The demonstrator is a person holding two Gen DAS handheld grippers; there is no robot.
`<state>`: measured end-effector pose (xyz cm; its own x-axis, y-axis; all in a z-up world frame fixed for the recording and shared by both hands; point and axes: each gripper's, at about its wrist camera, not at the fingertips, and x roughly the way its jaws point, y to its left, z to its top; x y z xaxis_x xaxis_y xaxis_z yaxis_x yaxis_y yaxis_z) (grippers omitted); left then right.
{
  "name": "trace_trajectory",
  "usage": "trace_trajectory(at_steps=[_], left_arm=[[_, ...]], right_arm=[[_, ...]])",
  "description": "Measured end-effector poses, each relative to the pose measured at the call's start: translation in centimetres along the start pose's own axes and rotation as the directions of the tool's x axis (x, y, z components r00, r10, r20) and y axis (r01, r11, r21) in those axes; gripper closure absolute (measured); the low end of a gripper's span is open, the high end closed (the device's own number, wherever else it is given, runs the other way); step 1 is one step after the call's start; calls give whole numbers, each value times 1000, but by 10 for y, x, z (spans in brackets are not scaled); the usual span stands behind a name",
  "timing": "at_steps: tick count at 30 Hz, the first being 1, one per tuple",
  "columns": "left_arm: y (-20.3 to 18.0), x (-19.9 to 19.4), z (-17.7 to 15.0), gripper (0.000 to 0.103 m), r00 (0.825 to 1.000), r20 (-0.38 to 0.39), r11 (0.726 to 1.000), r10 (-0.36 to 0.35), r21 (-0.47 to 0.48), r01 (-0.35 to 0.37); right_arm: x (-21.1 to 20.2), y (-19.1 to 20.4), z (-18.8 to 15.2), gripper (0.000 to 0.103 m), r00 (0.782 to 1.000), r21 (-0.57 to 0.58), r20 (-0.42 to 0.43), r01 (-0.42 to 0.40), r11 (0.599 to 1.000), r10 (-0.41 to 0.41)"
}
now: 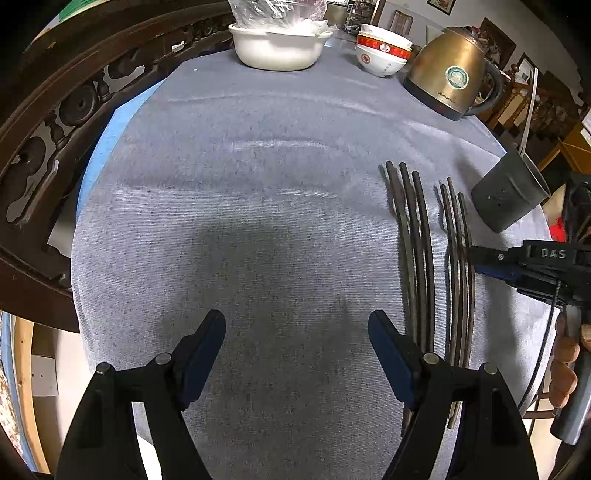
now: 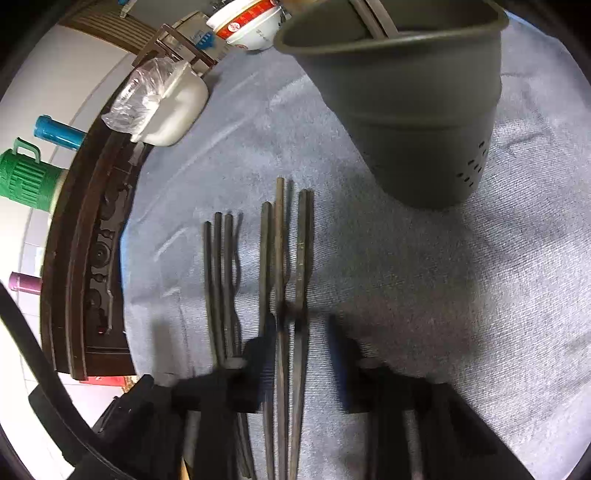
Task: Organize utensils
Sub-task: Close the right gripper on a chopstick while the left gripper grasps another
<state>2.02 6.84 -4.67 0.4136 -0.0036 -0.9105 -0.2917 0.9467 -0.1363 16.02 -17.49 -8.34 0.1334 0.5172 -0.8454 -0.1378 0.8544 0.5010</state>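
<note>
Grey cloth (image 1: 258, 221) over table. Kettle (image 1: 448, 72), label unreadable. Holder (image 2: 413, 110) right of chopsticks (image 2: 280, 277), its contents cut off. Right gripper (image 2: 301, 354), marked "DAS", blurred, spread around three chopsticks. Left gripper (image 1: 297, 354) released, empty.

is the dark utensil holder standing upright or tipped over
Upright: the holder stands on its base on the cloth, mouth upward, with chopsticks already inside.

Heavy fisheye bending at both edges; soft shadows are thrown on the grey woven tablecloth (image 1: 258, 221), and the black right gripper (image 2: 301, 354) is motion-blurred.
</note>
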Motion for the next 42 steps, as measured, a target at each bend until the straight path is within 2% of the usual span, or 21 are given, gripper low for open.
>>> trace_trajectory(at_steps=[4,7,8,11,14,16,22,27,32,35,37,38,39,40,42], left_arm=[[0,2,1,23,1000,-6,1000,-1,-2,1],[-2,2,2,23,1000,-5,1000,-4,4,4],[-3,2,3,23,1000,-6,1000,-5,7,5],[-5,1,7,23,1000,-13,1000,-18,15,18],[-11,2,16,23,999,-33,999,-30,17,30],[-16,3,25,23,997,-56,999,-53,7,53],[-43,17,59,24,989,-138,998,-58,27,62],[-57,41,80,44,966,-250,998,-61,-2,63],[-59,60,86,57,944,-323,998,-65,-32,58],[-63,66,87,62,939,-338,998,-66,-30,59],[-67,66,89,66,942,-331,999,-43,-13,41],[-69,67,90,72,943,-331,999,-36,-3,37],[-72,69,90,90,941,-337,999,-32,10,37],[-72,70,90,97,937,-348,999,-32,18,40],[-73,71,91,97,929,-367,998,-39,37,57]], right_arm=[[4,7,6,85,999,-30,-30,28,999,-29],[6,16,7,95,996,-92,-48,65,994,-70],[6,18,8,95,995,-115,-59,78,990,-85],[0,21,8,95,984,-192,-56,157,969,-171],[-3,17,10,95,969,-248,-98,196,949,-225],[-2,11,10,95,963,-259,-113,208,943,-243],[-5,4,10,94,969,-254,-110,188,949,-221],[-7,-8,10,94,978,-238,-102,156,959,-184],[-12,-17,9,95,984,-228,-98,125,966,-150],[-15,-21,8,95,986,-226,-97,110,968,-135],[-17,-26,7,95,987,-225,-96,102,969,-127],[-18,-28,7,95,988,-226,-95,99,969,-123],[-15,-26,9,95,988,-226,-95,98,969,-122],[-15,-26,9,95,988,-227,-96,96,969,-120],[-15,-27,9,95,988,-229,-99,93,969,-119]])
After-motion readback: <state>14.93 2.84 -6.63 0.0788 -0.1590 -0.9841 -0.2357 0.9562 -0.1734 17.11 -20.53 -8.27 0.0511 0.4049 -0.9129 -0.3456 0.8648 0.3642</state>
